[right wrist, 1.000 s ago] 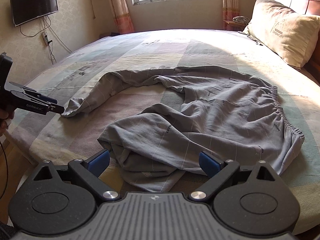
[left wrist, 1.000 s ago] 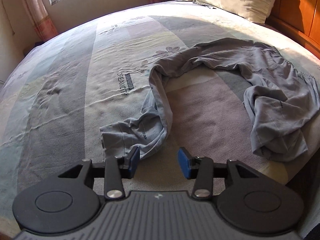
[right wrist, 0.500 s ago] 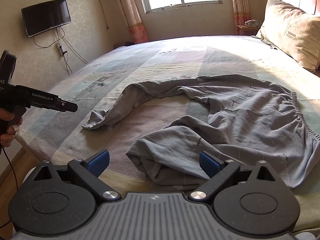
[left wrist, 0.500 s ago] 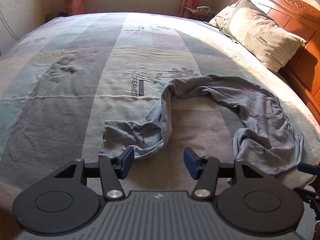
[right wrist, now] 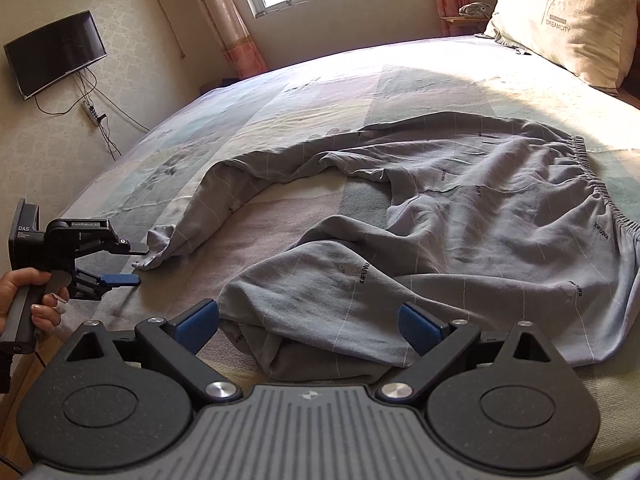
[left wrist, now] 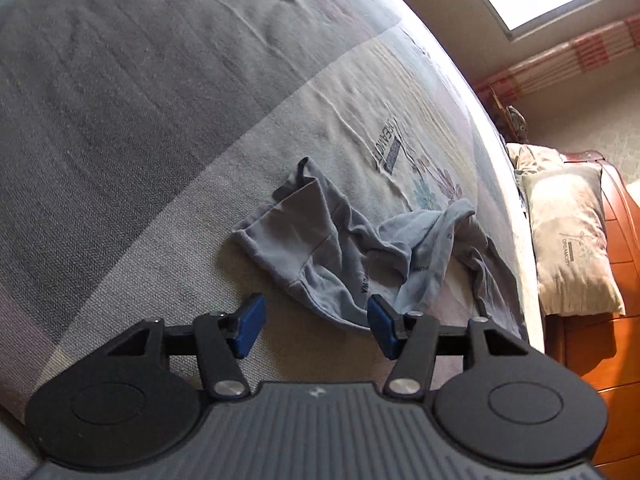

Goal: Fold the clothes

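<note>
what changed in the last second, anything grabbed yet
Nothing grabbed yet. The left tool has rolled onto its side and closed in on the cuff of the far trouser leg; in the right wrist view its fingers now stand one above the other at that cuff. The right tool edged closer to the near leg. Both tools stay open, and the grey trousers lie unmoved on the bed.

trousers [right wrist: 472, 216]: thin grey cloth, matt, creased
bedsheet [right wrist: 320, 96]: woven cloth, coarse, matt
right gripper [right wrist: 308, 324]: matt black plastic, blue ribbed pads, shiny metal pins
headboard [left wrist: 618, 264]: glossy orange wood
pillow [right wrist: 568, 16]: soft matt cloth
</note>
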